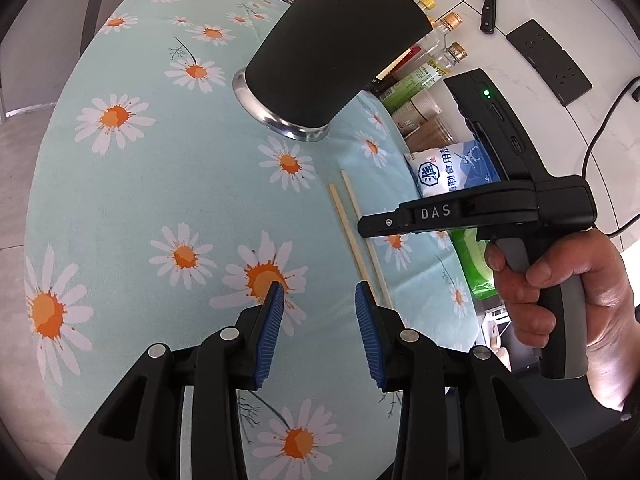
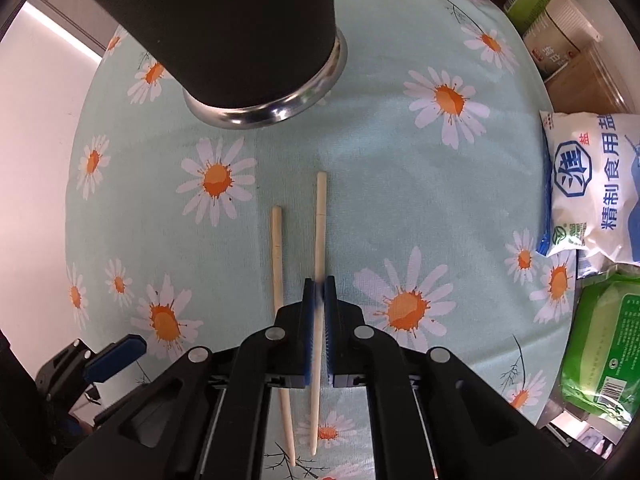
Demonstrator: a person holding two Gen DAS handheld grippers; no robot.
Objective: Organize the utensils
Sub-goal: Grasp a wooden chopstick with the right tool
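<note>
a: what is on the table (image 2: 400,152) now?

b: the biggest thing is the black holder (image 2: 224,28) with a metal foot, at the far side on the flower cloth. nearer, two wooden chopsticks lie side by side, close but apart. at the right edge are a salt bag (image 2: 588,184) and a green pack (image 2: 600,340).

a: and the claws?

b: the right gripper (image 2: 319,284) points down and is pressed together on the right chopstick (image 2: 321,216), about at its middle. the left chopstick (image 2: 276,248) lies free just beside it. the left gripper (image 1: 319,292) is half spread with nothing between its pads, above the near part of the cloth.

a: how will the chopstick handle?

b: i think it is very light, stiff, thin and smooth, so it can turn or slip in the pads. a hold near the middle keeps it balanced. for dropping it in the holder, i would tilt it upright slowly.
</note>
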